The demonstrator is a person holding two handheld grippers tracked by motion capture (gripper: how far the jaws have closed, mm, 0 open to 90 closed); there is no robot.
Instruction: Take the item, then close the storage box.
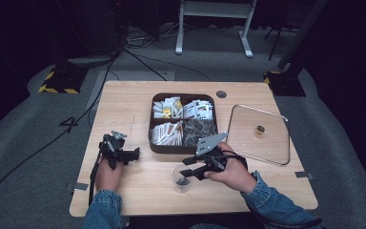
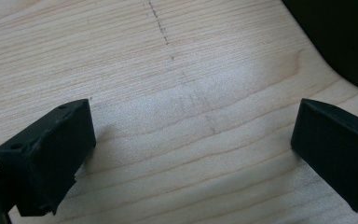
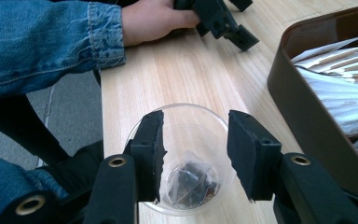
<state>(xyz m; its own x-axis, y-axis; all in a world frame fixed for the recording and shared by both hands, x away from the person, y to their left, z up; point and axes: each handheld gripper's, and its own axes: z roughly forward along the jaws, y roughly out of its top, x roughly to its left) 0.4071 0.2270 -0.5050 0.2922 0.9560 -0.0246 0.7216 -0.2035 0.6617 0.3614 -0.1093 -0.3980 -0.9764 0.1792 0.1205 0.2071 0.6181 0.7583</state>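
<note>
A small dark packet (image 3: 189, 179) lies at the bottom of the clear plastic cup (image 3: 182, 140), and the cup stands on the tabletop (image 1: 138, 181) near the person's edge, at about seven o'clock from the brown compartment box (image 1: 183, 145). Right over the cup hangs the right gripper (image 3: 196, 154), its jaws apart on either side of the rim, with nothing clamped between them; the packet sits loose below, so the drop into the cup looks done and this reads as the release step. Out from there, the box holds white and tan sachets (image 1: 167, 131) in its nearer left compartment and grey wrapped packets (image 1: 199, 129) in its nearer right one, more pale sachets behind. At three o'clock from the box, the clear lid (image 1: 259, 136) with its brass knob lies flat on the wood, well apart from the cup. Over at nine o'clock from the cup, the left gripper (image 1: 132, 153) rests on the tabletop in the person's hand, jaws spread wide over bare wood, holding nothing. The next move, by the look of it, calls for the right gripper to lift clear of the rim without knocking the light cup, then swing to twelve o'clock toward the box for another item.
</note>
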